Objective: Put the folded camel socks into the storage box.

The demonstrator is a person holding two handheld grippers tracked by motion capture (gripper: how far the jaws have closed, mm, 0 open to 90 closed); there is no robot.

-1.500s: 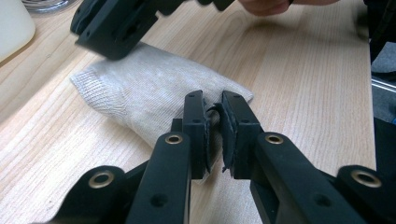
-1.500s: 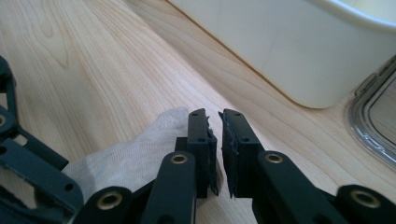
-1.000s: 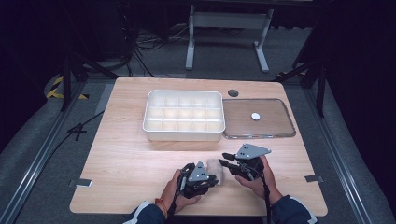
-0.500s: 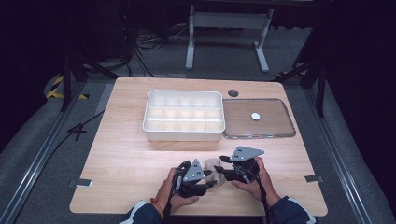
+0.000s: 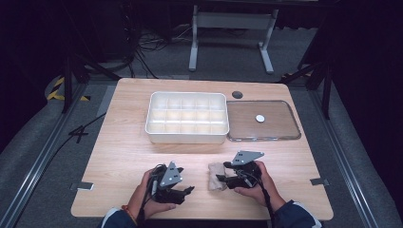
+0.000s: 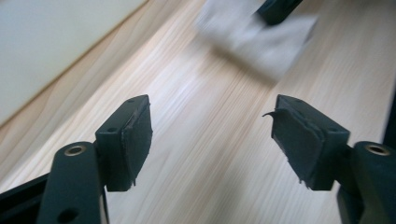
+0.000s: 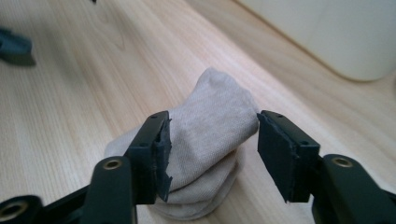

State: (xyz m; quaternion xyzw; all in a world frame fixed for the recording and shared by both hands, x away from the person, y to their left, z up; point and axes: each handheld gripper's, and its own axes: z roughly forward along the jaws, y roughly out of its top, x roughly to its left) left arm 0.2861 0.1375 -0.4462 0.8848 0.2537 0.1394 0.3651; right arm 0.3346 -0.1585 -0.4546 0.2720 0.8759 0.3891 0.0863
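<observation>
Folded beige sock (image 5: pixel 217 176) on light wooden table (image 5: pixel 123 152), in front of white divided tray (image 5: pixel 187 118). Between right gripper (image 7: pixel 212 154) jaws, just opened, pads clear. Left gripper (image 6: pixel 210 140) beside sock, spread, empty. Dark room.

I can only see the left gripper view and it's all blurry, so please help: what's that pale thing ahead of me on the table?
Observer: It's a folded beige sock lying on the wooden table.
Operator: Is anything grabbing it?
Observer: The right tongs sit around it. Their jaws have just been opening, with the sock between them, and it looks let go.
Operator: And the big white wall on my left?
Observer: That's the side of a white box split into many small compartments, which all look empty from above.
</observation>
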